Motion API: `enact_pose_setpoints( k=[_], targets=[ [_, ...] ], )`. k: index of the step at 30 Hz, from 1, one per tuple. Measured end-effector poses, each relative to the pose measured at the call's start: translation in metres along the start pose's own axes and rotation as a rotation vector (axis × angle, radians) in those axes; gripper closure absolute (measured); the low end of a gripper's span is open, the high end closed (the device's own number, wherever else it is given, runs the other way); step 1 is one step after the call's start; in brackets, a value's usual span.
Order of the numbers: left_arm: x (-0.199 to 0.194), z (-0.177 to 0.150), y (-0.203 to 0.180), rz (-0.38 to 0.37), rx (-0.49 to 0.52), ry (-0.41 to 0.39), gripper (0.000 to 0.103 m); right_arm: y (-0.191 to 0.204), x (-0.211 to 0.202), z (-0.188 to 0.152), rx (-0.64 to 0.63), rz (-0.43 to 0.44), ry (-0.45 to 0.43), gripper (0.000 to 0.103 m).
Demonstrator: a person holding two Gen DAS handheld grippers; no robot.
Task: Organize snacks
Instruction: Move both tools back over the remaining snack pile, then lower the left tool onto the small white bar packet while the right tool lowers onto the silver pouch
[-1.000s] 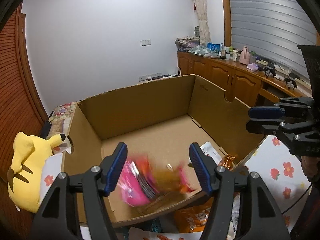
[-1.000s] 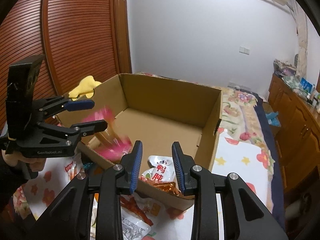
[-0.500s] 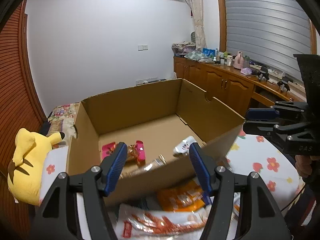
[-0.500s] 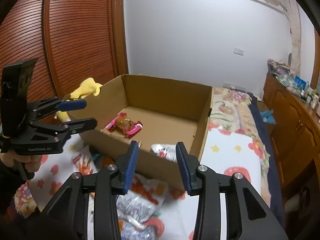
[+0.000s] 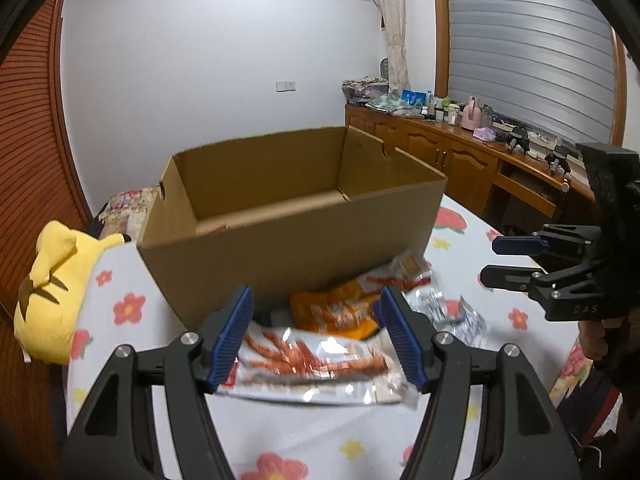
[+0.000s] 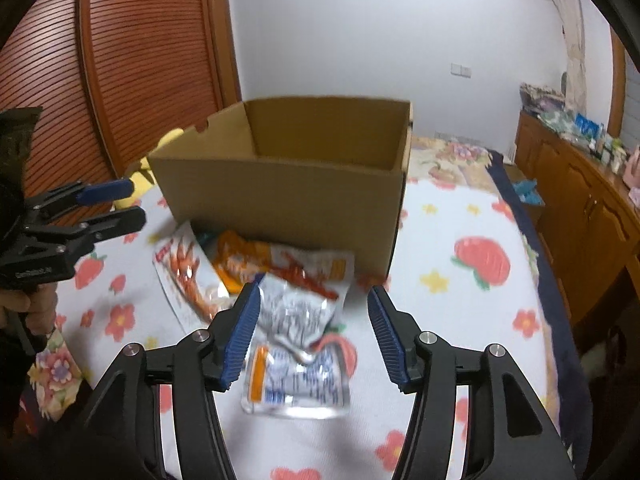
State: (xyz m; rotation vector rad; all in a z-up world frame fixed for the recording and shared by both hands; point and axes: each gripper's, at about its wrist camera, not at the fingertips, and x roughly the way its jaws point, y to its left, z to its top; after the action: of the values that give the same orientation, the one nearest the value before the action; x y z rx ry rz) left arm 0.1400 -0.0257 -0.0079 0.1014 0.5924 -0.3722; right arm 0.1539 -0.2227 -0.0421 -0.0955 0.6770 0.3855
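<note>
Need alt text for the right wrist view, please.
The open right hand-held gripper hovers over a silvery snack packet on the flowered bedsheet. More packets lie before a brown cardboard box; the left hand-held gripper is at left.

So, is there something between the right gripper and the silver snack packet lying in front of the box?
Nothing visible. The right gripper, its jaws just opened and empty, frames the silver snack packet on the flowered sheet, with only air between. The cardboard box stands beyond the packet.

The brown corrugated cardboard box (image 5: 296, 240) looks matt; the silvery foil snack packets (image 6: 298, 356) are glossy and crinkled; the flower-printed cloth bedsheet (image 6: 460, 280) looks soft.
</note>
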Motion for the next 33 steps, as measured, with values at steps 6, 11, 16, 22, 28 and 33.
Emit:
enact_pose_setpoints(
  k=[6, 11, 16, 22, 28, 33],
  targets=[
    [-0.005, -0.025, -0.009, 0.0, -0.012, 0.017, 0.036, -0.003, 0.008, -0.02, 0.033, 0.007, 0.046, 0.038],
    [-0.002, -0.038, -0.009, -0.008, -0.034, 0.036, 0.036, -0.002, 0.016, -0.027, 0.05, 0.003, 0.063, 0.031],
    [-0.001, -0.054, -0.011, -0.004, -0.031, 0.062, 0.036, 0.001, 0.029, -0.035, 0.061, 0.004, 0.102, 0.03],
    [0.002, -0.066, -0.01, 0.007, -0.018, 0.09, 0.036, 0.005, 0.04, -0.042, 0.068, 0.011, 0.123, 0.03],
    [0.002, -0.071, -0.009, -0.001, -0.025, 0.099, 0.036, 0.013, 0.046, -0.047, 0.054, 0.012, 0.149, 0.025],
    [0.003, -0.071, -0.013, -0.013, -0.023, 0.1, 0.036, 0.017, 0.051, -0.049, 0.026, -0.013, 0.175, 0.022]
  ],
)
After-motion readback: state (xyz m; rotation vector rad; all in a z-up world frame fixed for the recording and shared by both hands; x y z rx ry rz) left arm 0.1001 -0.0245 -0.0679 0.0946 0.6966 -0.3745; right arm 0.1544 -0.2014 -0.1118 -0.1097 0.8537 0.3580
